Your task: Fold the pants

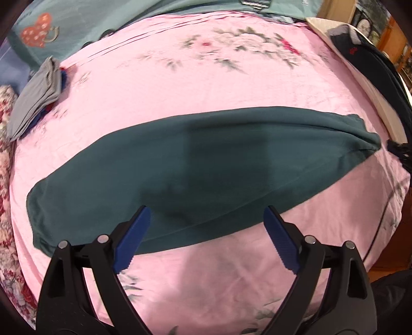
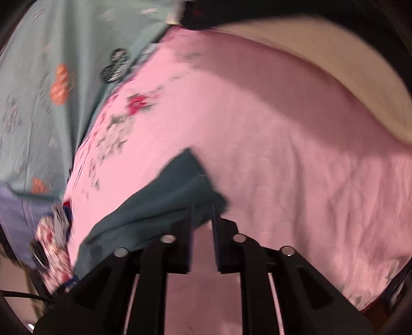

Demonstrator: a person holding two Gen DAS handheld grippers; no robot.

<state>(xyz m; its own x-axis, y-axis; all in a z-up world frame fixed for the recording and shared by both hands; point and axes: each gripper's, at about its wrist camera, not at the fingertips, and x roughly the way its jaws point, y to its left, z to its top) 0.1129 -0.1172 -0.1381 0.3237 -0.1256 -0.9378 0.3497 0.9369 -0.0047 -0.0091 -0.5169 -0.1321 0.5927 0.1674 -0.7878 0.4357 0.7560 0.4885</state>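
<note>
I work over a bed covered by a pink blanket printed with pale flowers. The teal pants lie flat as one long band across the middle of it, one end toward the blanket's left edge, the other toward its right edge. My left gripper hangs above the near side of the pants with its blue-padded jaws spread wide, holding nothing. My right gripper has its jaws drawn in close on the bunched end of the pants, and the cloth sits between the pads. At the far edge of the blanket lies a light teal sheet with a red heart print. Folded grey clothes rest on the blanket's left edge. Dark garments are piled at the far right corner, by a cream-coloured edge, with wooden furniture behind.
</note>
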